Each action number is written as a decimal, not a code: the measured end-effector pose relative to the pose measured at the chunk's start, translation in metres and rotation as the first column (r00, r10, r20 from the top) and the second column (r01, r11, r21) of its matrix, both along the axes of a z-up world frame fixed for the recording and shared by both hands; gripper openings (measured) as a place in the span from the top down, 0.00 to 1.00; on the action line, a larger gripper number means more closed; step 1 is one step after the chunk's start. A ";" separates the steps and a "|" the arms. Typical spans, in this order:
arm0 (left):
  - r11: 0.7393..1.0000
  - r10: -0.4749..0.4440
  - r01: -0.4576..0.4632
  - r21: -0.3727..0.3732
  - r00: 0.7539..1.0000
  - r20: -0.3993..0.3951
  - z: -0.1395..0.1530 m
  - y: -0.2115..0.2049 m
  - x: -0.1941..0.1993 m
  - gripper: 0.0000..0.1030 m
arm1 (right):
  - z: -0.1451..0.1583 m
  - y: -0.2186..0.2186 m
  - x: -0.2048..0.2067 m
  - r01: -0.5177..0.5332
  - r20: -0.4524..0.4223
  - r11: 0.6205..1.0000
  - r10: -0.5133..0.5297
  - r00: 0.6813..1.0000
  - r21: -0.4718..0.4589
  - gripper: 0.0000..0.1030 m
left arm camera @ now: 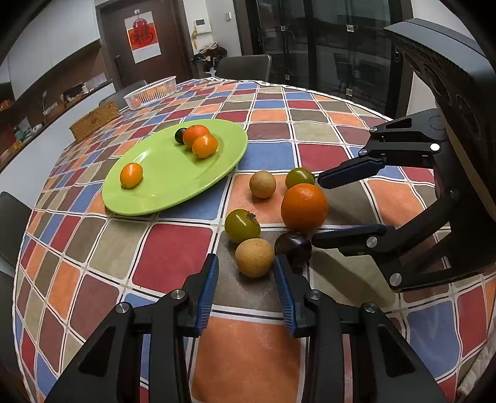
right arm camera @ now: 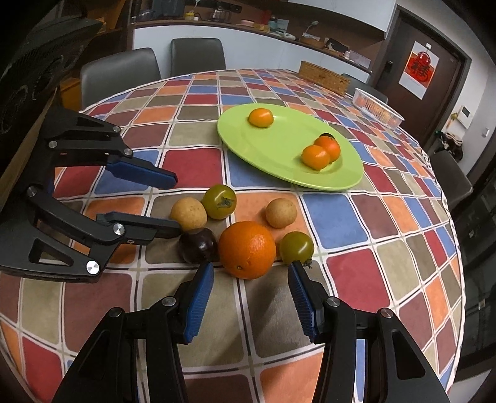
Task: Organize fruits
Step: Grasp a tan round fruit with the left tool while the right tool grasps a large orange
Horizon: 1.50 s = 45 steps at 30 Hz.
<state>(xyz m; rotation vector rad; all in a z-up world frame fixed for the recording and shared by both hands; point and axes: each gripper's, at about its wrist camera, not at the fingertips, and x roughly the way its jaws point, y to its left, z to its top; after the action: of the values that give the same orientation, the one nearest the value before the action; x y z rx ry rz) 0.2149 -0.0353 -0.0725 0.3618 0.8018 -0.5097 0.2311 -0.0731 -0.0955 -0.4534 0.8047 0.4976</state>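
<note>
left gripper (left arm camera: 246, 266): jaws apart, straddling the tan round fruit (left arm camera: 254, 257), pads not touching | right gripper (right arm camera: 251, 272): released, jaws flanking the large orange (right arm camera: 247, 249) | loose fruit: mid-counter, beside round green plate (left arm camera: 173, 186) | left view only: dark glass doors (left arm camera: 341, 46) | right view only: cluttered back shelf (right arm camera: 248, 24)

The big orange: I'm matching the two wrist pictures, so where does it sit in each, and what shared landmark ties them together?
Left wrist view: the big orange lies right of centre on the tablecloth, just above the dark purple fruit.
Right wrist view: the big orange lies at centre, just right of the dark purple fruit.
Shared landmark: the green plate, beyond the loose fruit in both.
</note>
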 end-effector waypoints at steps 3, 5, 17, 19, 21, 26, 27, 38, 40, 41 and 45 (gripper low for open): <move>1.000 0.002 -0.002 -0.018 1.000 -0.017 -0.001 0.000 0.004 0.66 | -0.001 0.000 0.003 -0.002 -0.003 1.000 0.002 1.000 0.000 0.51; 0.999 0.006 -0.007 -0.032 1.000 -0.030 -0.002 0.001 0.006 0.67 | 0.000 0.000 0.005 0.002 -0.001 1.000 -0.002 1.000 0.003 0.51; 0.997 0.023 -0.027 -0.076 0.998 -0.062 -0.002 -0.001 0.015 0.73 | 0.000 -0.007 0.019 0.014 -0.042 0.998 -0.012 0.999 0.062 0.61; 0.997 0.031 -0.036 -0.075 0.997 -0.064 -0.002 -0.001 0.014 0.73 | 0.000 -0.009 0.020 0.022 -0.050 0.997 -0.019 0.999 0.077 0.61; 0.996 0.042 -0.047 -0.078 0.997 -0.065 -0.001 0.000 0.014 0.73 | -0.001 -0.010 0.019 0.031 -0.050 0.996 -0.027 0.998 0.089 0.61; 0.994 0.071 -0.075 -0.085 0.996 -0.046 0.006 0.002 0.008 0.73 | 0.002 -0.015 0.016 0.064 -0.052 0.991 -0.058 0.997 0.121 0.61; 0.993 0.076 -0.079 -0.087 0.996 -0.041 0.007 0.002 0.006 0.73 | 0.004 -0.016 0.014 0.071 -0.048 0.989 -0.066 0.997 0.127 0.61; 0.984 0.120 -0.115 -0.136 0.992 0.030 0.040 0.004 -0.014 0.73 | 0.034 -0.022 -0.002 0.083 0.015 0.979 -0.087 0.996 0.185 0.61; 0.982 0.130 -0.122 -0.146 0.990 0.047 0.046 0.004 -0.018 0.73 | 0.040 -0.022 -0.005 0.081 0.026 0.977 -0.088 0.996 0.197 0.61; 0.981 0.134 -0.124 -0.151 0.990 0.052 0.049 0.005 -0.019 0.73 | 0.043 -0.023 -0.006 0.080 0.030 0.975 -0.088 0.996 0.205 0.61; 0.975 0.155 -0.141 -0.172 0.985 0.070 0.059 0.007 -0.019 0.73 | 0.054 -0.022 -0.008 0.075 0.047 0.970 -0.088 0.995 0.232 0.61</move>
<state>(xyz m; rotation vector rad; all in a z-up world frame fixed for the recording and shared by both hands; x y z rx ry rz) 0.1962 -0.0287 -0.0131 0.1657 0.6940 -0.4159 0.2227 -0.0954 -0.0415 -0.2177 0.6977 0.4930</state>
